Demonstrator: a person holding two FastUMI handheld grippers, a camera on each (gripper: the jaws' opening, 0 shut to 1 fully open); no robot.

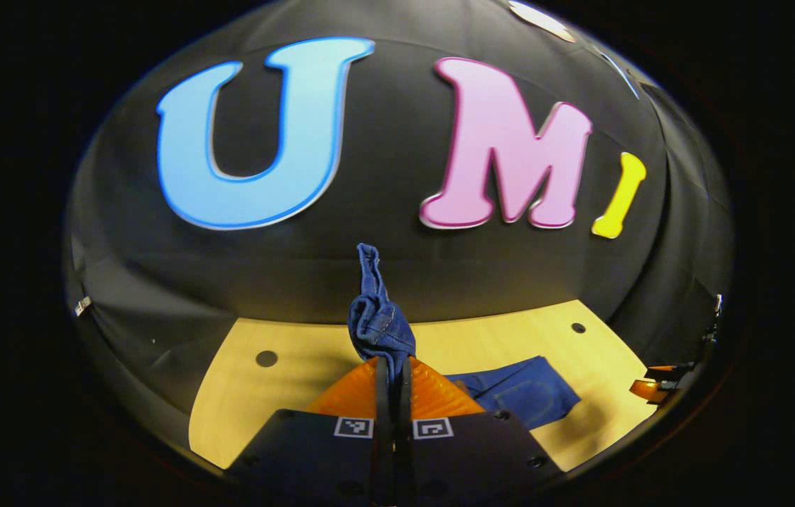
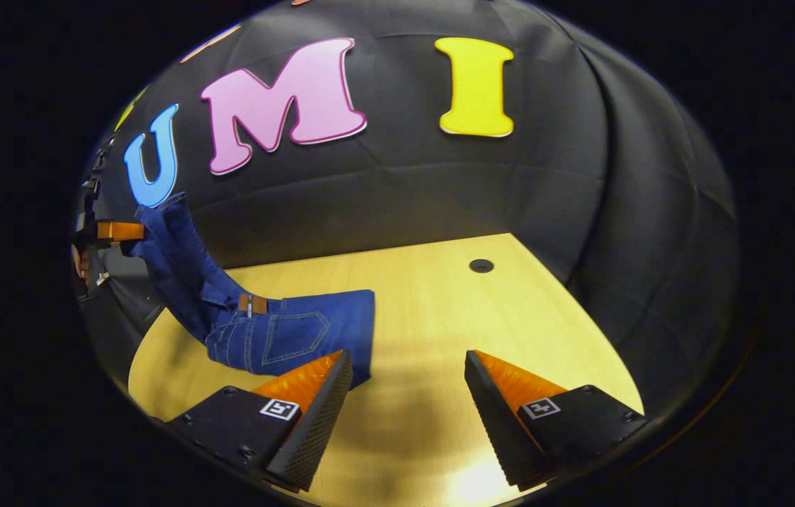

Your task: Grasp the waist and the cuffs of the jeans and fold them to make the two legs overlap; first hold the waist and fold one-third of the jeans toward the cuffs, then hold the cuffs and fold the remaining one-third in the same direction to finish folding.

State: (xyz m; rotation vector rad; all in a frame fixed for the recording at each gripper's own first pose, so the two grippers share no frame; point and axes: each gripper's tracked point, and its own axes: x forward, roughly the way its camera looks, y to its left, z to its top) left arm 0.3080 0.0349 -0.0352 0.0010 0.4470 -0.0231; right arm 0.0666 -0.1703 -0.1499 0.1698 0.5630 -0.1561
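Left gripper point(image 1: 393, 366) clamped on lifted jeans point(image 1: 377, 324), right gripper point(image 2: 408, 394) spread over table point(image 2: 439, 296); leg-overlap fold likely underway, right grasp needed next.

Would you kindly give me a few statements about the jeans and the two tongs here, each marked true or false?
1. The left tongs are shut on a bunched part of the jeans. True.
2. The right tongs are clamped on the waist of the jeans. False: they stand open over the bare table, holding nothing.
3. Part of the jeans lies on the table with a back pocket facing up. True.
4. The jeans lie wholly flat on the table. False: one end is lifted off the table by the left tongs.
5. The table is made of dark metal. False: its top is light wood.
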